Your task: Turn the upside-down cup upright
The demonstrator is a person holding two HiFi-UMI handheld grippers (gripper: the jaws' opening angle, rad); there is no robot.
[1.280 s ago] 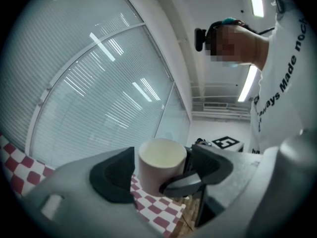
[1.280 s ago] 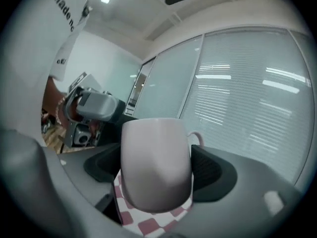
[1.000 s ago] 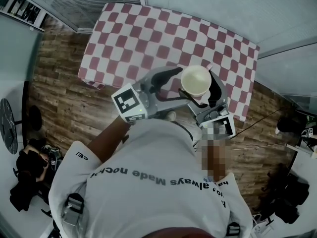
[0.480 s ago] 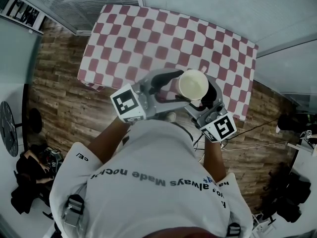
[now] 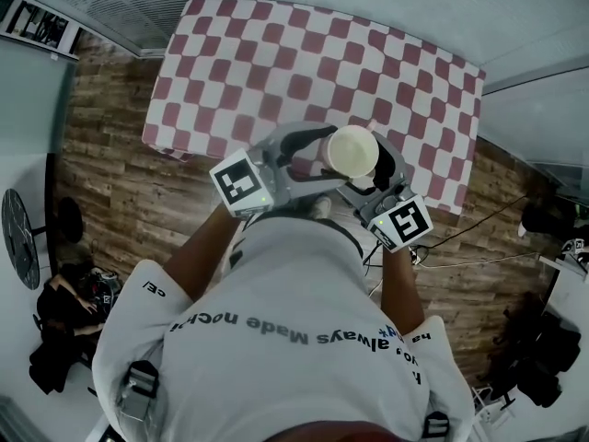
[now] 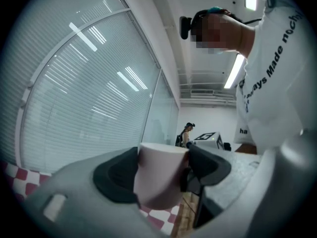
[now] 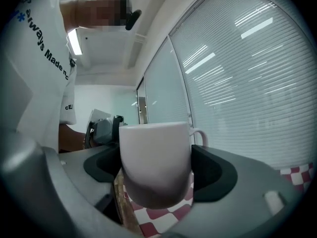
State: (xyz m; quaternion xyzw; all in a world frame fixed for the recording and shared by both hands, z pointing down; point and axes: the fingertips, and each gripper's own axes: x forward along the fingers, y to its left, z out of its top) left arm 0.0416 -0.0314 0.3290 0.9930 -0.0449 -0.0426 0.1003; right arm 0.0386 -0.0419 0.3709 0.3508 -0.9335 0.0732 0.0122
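A white cup (image 5: 352, 151) with a handle is held upright in the air, its mouth facing up, over the near edge of the red-and-white checked table (image 5: 276, 53). My right gripper (image 7: 156, 175) is shut on the cup (image 7: 156, 162), a black pad against each side. From the other side my left gripper (image 6: 161, 172) reaches around the same cup (image 6: 161, 177). Its jaws have just been closing and stand wide, the cup between them with the pads close alongside it. In the head view the left gripper (image 5: 322, 159) is to the left of the cup and the right gripper (image 5: 375, 175) below and to its right.
Wooden floor (image 5: 110, 182) surrounds the table. Dark bags (image 5: 64, 330) lie on the floor at the left, and a cable (image 5: 479, 238) runs at the right. Window blinds (image 6: 89, 93) line the wall, and another person (image 6: 187, 133) stands far off.
Both grippers and the cup have sunk a little and drifted slightly left in the head view. The cup stays upright in the right gripper.
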